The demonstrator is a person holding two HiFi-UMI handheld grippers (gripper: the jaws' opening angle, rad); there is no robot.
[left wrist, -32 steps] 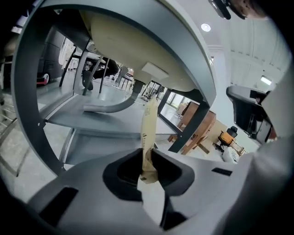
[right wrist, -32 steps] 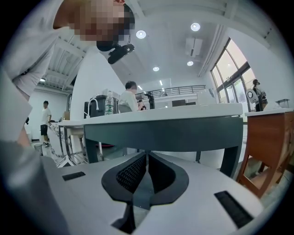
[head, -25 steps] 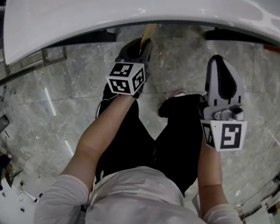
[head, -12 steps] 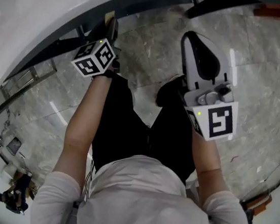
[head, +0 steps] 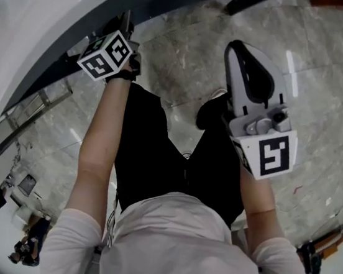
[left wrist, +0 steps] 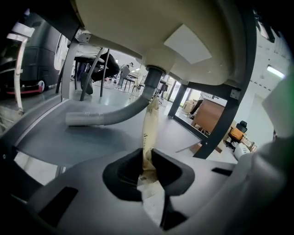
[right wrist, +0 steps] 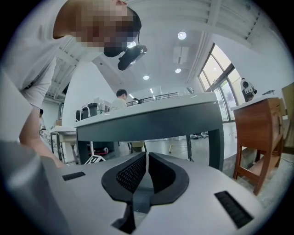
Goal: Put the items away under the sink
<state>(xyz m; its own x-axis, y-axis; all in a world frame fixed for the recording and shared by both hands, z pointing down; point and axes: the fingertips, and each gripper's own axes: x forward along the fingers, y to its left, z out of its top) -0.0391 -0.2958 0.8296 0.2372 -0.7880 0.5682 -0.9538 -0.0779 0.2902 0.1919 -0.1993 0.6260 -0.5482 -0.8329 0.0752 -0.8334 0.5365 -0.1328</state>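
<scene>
The sink [left wrist: 138,27] bowl hangs low overhead, its smooth cream underside curving down to a grey drain pipe [left wrist: 152,80]. From there a ribbed grey hose [left wrist: 103,117] bends off to the left above the floor [left wrist: 64,144]. A dark frame leg [left wrist: 220,119] slants down on the right, and there is open floor between it and the hose.

The left gripper [left wrist: 148,153] reaches in under the rim, and its jaws are clamped on the lower end of the tube [left wrist: 150,124]. The tube is slim, flat and cream-coloured, with small dark print. It stands up from the jaws, and its top is in front of the drain pipe.

The right gripper [right wrist: 147,160] is held out in the open above the polished grey stone floor. Its ribbed black jaws are together with nothing between them.
</scene>
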